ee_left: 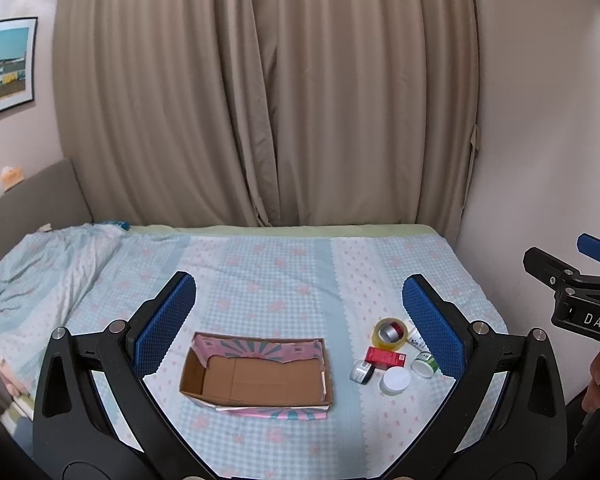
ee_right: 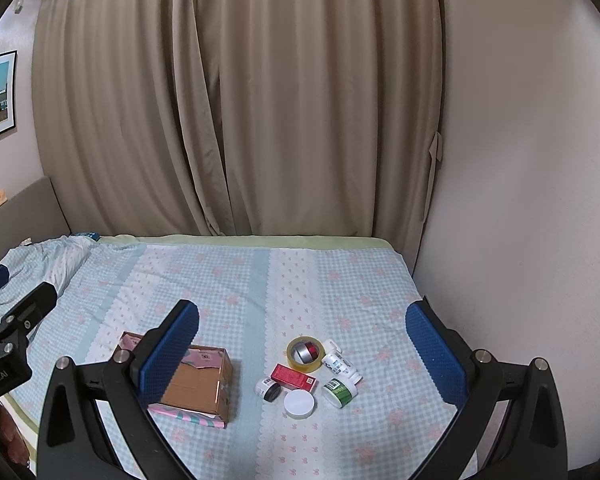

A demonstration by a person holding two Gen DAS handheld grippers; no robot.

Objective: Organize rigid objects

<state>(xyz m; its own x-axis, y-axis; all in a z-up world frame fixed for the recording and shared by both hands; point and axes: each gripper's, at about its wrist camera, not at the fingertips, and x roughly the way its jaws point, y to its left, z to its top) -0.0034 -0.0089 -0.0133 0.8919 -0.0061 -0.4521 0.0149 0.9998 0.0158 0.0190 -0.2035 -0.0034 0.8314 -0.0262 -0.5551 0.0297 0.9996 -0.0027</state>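
An open cardboard box [ee_left: 256, 376] with pink patterned sides sits on the bed; it also shows in the right wrist view [ee_right: 198, 384]. To its right lies a cluster: a yellow tape roll [ee_right: 306, 353], a red box [ee_right: 293, 377], a white round lid [ee_right: 299, 403], a green-labelled jar [ee_right: 339, 391], a white tube [ee_right: 340, 362] and a small black-and-silver jar [ee_right: 268, 389]. The same cluster shows in the left wrist view around the red box [ee_left: 385, 357]. My left gripper [ee_left: 298, 312] is open and empty above the box. My right gripper [ee_right: 302, 336] is open and empty above the cluster.
The bed has a light blue checked sheet [ee_right: 228, 292]. A crumpled blue blanket [ee_left: 40, 264] lies at the far left. Beige curtains [ee_left: 268, 100] hang behind the bed. A wall [ee_right: 520, 200] borders the bed's right side.
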